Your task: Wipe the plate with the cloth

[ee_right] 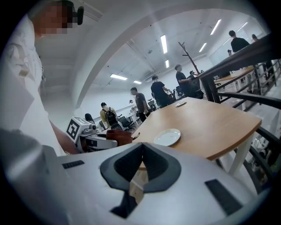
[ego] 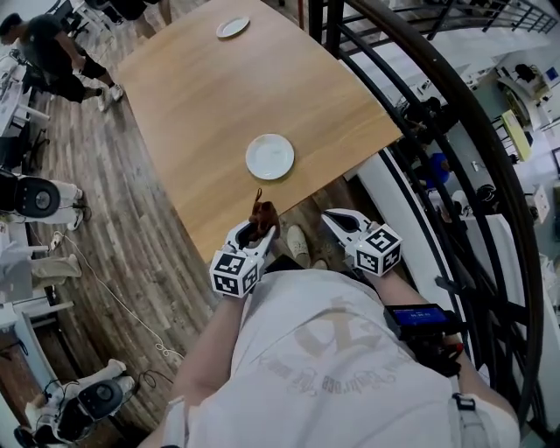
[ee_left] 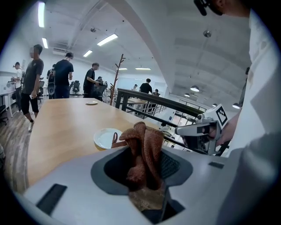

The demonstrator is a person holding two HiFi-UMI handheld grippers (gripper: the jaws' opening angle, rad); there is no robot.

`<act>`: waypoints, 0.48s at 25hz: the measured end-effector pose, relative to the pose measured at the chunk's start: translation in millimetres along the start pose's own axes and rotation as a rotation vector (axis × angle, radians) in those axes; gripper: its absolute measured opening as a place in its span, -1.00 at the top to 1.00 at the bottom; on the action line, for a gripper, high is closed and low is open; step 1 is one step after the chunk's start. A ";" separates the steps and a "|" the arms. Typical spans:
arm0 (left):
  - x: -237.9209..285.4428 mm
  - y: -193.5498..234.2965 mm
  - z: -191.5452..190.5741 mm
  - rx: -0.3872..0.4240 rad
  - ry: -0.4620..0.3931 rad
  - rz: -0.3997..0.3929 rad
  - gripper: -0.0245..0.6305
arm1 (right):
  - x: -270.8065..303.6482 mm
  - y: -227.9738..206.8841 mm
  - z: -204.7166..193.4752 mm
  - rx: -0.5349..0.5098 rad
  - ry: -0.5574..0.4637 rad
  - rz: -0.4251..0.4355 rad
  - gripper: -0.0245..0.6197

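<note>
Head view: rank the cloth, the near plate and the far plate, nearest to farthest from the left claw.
1. cloth, clamped in the left claw itself.
2. near plate, just ahead, by the table edge.
3. far plate, at the table's far end.

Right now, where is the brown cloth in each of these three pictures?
Head view: the cloth is low centre, held in the left gripper at the near edge of the table.
Left gripper view: the cloth is at centre, bunched between the jaws.
Right gripper view: the cloth is left of centre.
Shared landmark: the near plate shows in all three.
</note>
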State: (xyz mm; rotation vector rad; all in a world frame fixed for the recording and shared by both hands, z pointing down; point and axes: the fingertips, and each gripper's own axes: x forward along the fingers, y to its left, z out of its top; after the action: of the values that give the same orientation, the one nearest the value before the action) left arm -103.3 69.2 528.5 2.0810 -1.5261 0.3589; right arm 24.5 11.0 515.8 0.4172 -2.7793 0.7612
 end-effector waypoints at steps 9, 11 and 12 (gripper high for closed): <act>37.4 57.4 24.9 0.005 0.015 0.001 0.41 | 53.8 -40.1 25.0 0.023 0.016 -0.019 0.88; 40.0 66.2 31.5 0.008 0.011 -0.004 0.41 | 63.6 -42.7 30.3 0.020 0.023 -0.027 0.88; 40.0 70.8 33.6 0.006 0.008 -0.006 0.41 | 68.4 -43.0 32.8 0.015 0.025 -0.030 0.88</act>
State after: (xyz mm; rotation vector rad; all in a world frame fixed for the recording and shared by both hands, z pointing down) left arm -160.0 2.8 539.2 2.0862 -1.5156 0.3696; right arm -29.8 -56.1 528.0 0.4484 -2.7388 0.7760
